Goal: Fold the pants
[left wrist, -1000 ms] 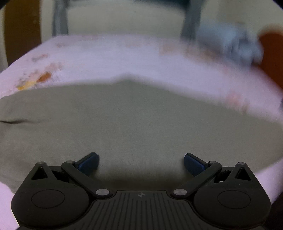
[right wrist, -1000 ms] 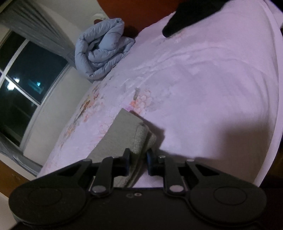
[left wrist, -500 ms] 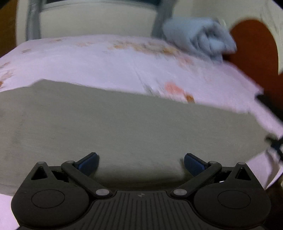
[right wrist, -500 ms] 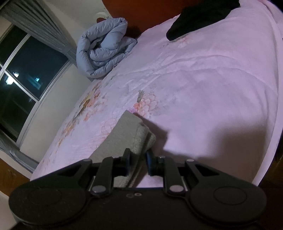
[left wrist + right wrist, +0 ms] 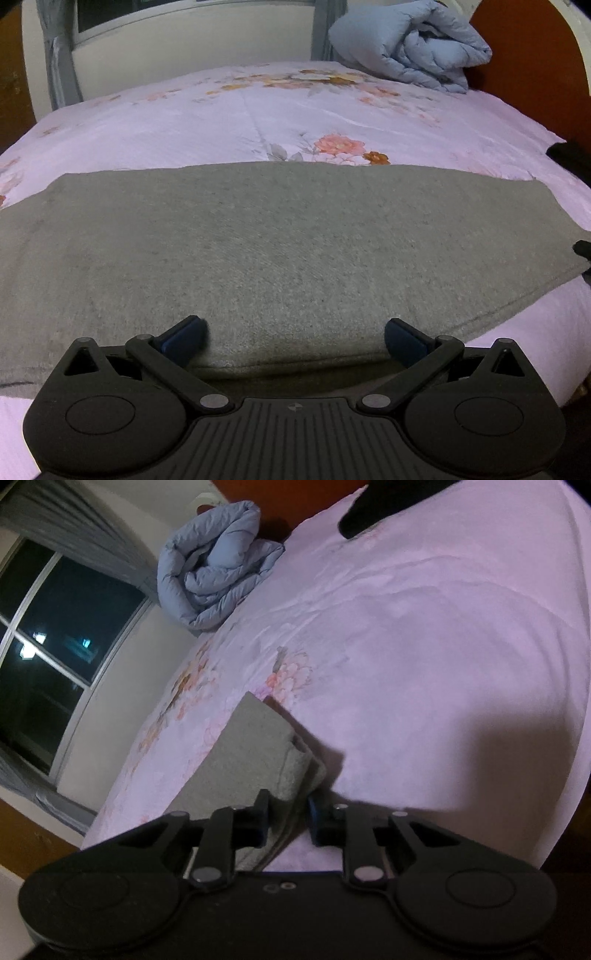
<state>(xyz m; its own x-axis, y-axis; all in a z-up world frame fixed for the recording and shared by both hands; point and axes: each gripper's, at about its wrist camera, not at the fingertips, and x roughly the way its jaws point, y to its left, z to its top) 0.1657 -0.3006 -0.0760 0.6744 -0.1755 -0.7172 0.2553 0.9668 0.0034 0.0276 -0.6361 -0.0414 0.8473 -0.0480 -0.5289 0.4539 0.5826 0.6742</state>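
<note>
The grey pants (image 5: 280,243) lie flat as a long folded band across the pink floral bed sheet (image 5: 258,118). My left gripper (image 5: 293,338) is open and wide over the band's near folded edge; the cloth lies below and between its blue fingertips (image 5: 184,334), which do not pinch it. In the right wrist view, the pants' end (image 5: 255,753) shows its stacked layers. There my right gripper (image 5: 288,818) is shut on the near corner of that end, with grey cloth running between its fingers.
A rolled blue duvet (image 5: 410,44) sits at the head of the bed against an orange-brown headboard (image 5: 532,66). A black garment (image 5: 380,506) lies on the sheet far beyond the right gripper. A dark window (image 5: 55,635) and grey curtains line the far side.
The left wrist view has swept sideways along the pants toward the headboard end, so the duvet and the pants' right end now show. The right gripper has kept its grip and place.
</note>
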